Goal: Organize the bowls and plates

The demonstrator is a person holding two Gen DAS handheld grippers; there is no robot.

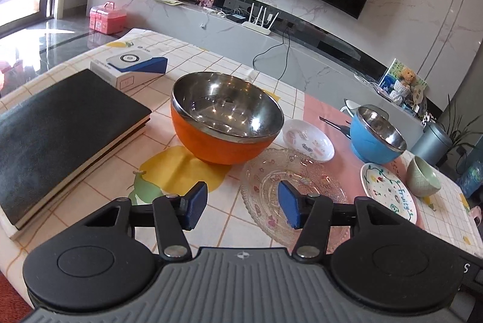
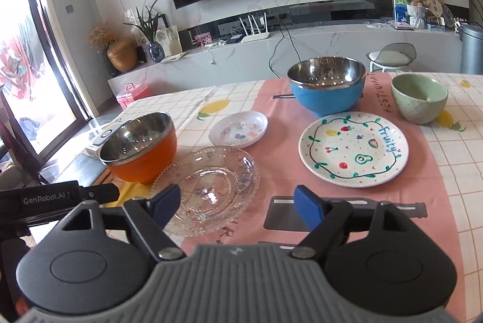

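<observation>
Right wrist view: orange bowl (image 2: 140, 148), blue bowl (image 2: 326, 87), green bowl (image 2: 419, 97), glass plate (image 2: 208, 190), fruit plate (image 2: 353, 148) and small dish (image 2: 238, 128) lie apart on the table (image 2: 452, 172)
Progress: nothing stacked, sorting all left
Right gripper (image 2: 238, 208): agape, empty
Left gripper (image 1: 243, 204): agape, empty, above the glass plate's near edge

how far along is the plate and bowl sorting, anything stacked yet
Nothing stacked: orange bowl, blue bowl, green bowl, glass plate, small white dish and fruit plate each lie separately. Left gripper and right gripper are open, empty. All remains.
</observation>
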